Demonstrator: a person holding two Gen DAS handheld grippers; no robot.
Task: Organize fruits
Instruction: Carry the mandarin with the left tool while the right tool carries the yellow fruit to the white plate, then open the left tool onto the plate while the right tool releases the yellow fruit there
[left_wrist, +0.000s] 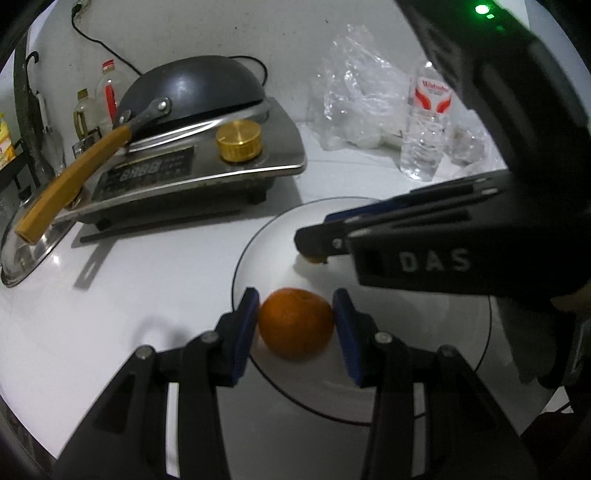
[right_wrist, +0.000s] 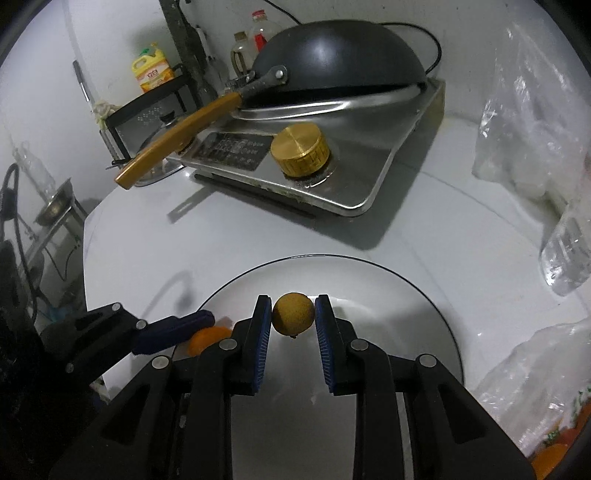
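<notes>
Your left tool (left_wrist: 295, 328) brackets the round orange mandarin (left_wrist: 295, 323), which sits on the white round plate with a thin dark rim (left_wrist: 461, 398), near its left edge. The blue pads (left_wrist: 243, 332) look to be touching or just short of the peel; whether they are squeezing I cannot tell. If you are letting go, spread the pads evenly and back straight out so the fruit does not roll toward the rim.

Your right tool (right_wrist: 293, 319) is clenched on the small yellow-brown round fruit (right_wrist: 293, 314), held over the plate farther in. Bring it low before you loosen, and set it down apart from the mandarin. Keep both tools from crossing; they are close above the white worktop (left_wrist: 129, 295).
</notes>
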